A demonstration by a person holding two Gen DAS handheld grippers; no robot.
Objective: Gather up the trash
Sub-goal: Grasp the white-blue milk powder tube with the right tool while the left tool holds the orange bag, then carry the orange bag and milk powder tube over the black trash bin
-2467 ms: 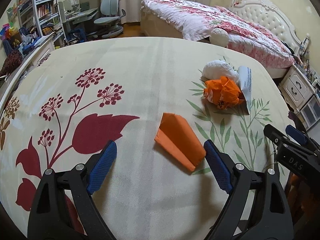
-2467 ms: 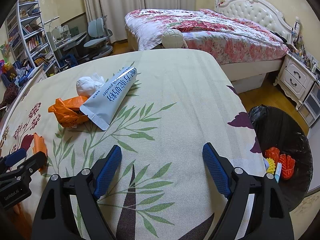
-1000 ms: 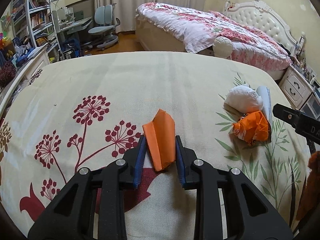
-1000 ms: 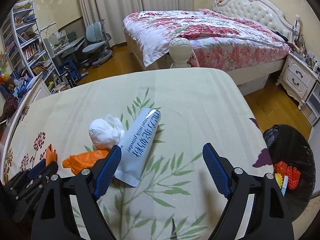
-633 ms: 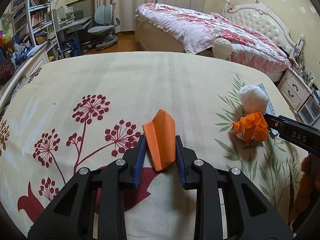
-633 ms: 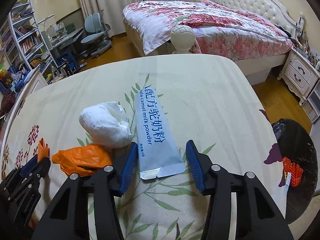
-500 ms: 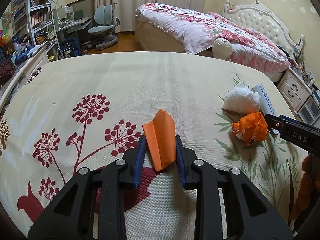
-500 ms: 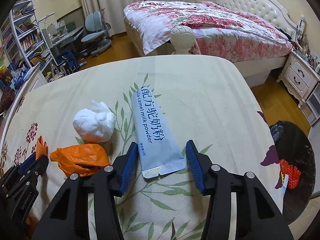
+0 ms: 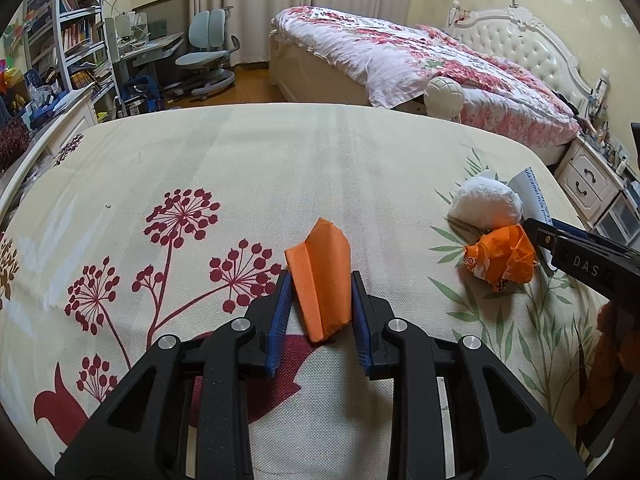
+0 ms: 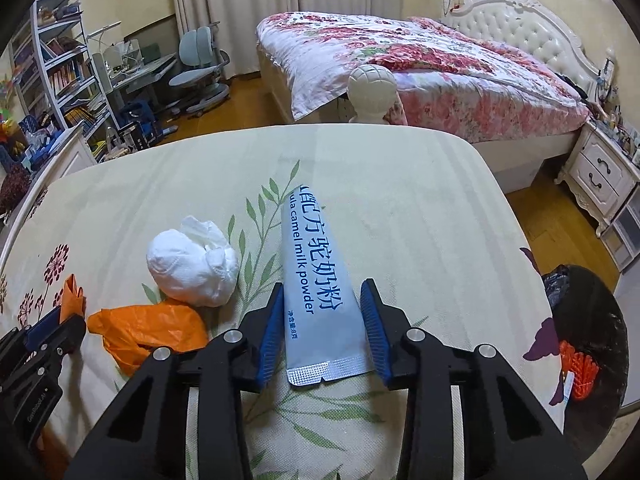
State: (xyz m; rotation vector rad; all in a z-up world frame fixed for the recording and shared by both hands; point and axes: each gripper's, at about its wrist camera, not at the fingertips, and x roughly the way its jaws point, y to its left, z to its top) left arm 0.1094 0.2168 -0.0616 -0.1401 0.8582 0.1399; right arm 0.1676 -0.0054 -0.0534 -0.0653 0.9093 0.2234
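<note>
My left gripper (image 9: 320,280) is shut on a folded orange paper (image 9: 320,264), which sticks up between its blue pads just above the floral tablecloth (image 9: 280,160). My right gripper (image 10: 322,290) straddles the near end of a pale blue milk-powder sachet (image 10: 312,248) lying flat. Its jaws are closing; the left pad is at the sachet's edge, and a thin gap shows on the right. Left of the sachet lie a white tissue ball (image 10: 192,272) and a crumpled orange wrapper (image 10: 148,332). Both also show at the right of the left wrist view: the tissue ball (image 9: 486,204) and the wrapper (image 9: 502,260).
A black-lined bin (image 10: 588,320) holding orange bits stands on the floor past the table's right edge. Beyond the table are a bed (image 10: 400,60), a white nightstand (image 10: 600,176), a desk chair (image 10: 200,64) and bookshelves (image 10: 60,76).
My left gripper closed on the orange paper and has since held still. My right gripper moved in over the sachet and its jaws narrowed around it. The tissue ball shifted slightly.
</note>
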